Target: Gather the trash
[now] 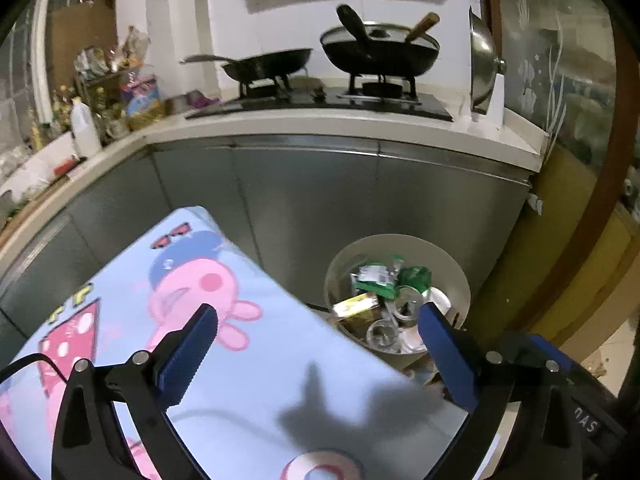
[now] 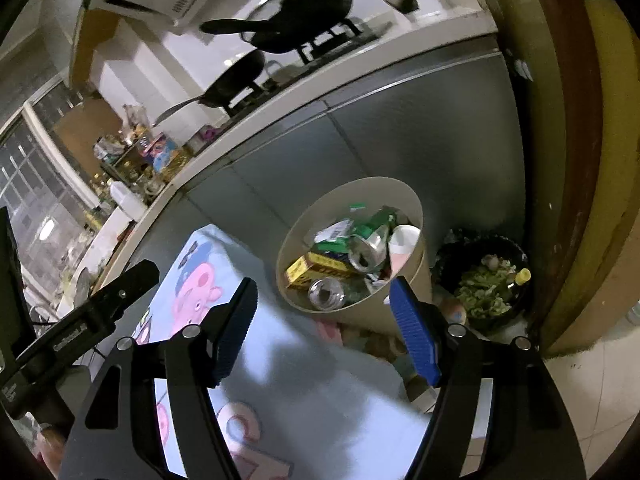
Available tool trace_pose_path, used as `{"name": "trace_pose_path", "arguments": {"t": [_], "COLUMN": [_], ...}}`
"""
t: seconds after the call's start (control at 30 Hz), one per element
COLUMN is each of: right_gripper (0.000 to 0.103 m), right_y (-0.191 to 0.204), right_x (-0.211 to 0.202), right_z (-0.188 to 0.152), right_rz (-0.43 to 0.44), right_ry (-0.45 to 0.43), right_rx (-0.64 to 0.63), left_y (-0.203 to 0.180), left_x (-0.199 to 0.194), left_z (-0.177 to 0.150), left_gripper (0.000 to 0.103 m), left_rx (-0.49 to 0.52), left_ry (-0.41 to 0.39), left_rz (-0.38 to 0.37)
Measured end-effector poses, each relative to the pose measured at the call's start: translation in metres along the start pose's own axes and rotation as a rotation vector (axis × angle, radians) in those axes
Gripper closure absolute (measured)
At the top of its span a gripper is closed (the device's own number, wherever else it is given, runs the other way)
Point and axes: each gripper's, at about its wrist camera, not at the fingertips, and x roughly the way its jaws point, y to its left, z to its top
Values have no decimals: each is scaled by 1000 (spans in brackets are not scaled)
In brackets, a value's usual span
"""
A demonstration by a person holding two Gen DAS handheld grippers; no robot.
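Observation:
A round beige trash bin (image 1: 452,268) stands on the floor by the grey cabinet, filled with green wrappers, a yellow box (image 1: 356,306), cans and a paper cup. It also shows in the right wrist view (image 2: 296,224), with the yellow box (image 2: 316,268) and cans (image 2: 366,250) inside. My left gripper (image 1: 316,336) is open and empty above the cartoon-print table cover (image 1: 256,360), left of the bin. My right gripper (image 2: 324,312) is open and empty, just in front of the bin over the cover (image 2: 304,364).
A stove with two black pans (image 1: 376,52) sits on the counter (image 1: 320,120) behind. A dark bowl of food scraps (image 2: 486,284) lies on the floor right of the bin, by a wooden door frame (image 2: 568,120). The left gripper's body (image 2: 80,320) is at my right view's left.

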Motion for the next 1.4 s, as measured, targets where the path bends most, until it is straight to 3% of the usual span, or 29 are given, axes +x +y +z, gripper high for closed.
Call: {"name": "trace_pose_path", "arguments": {"t": [0.5,1.4], "right_gripper": [33,33], "right_y": [37,62], "right_x": [-38,-52], "right_z": [-12,-14], "right_rz": [74,105], "right_ry": [-12,-45], "right_rx": [-44,-83], "left_y": [18,36], "left_x": [-57,-74], "left_z": [-15,-16], "left_gripper": [3,3], "left_rx": [41,-15], "left_ry": [-57,-56], "left_rz": [130,177]}}
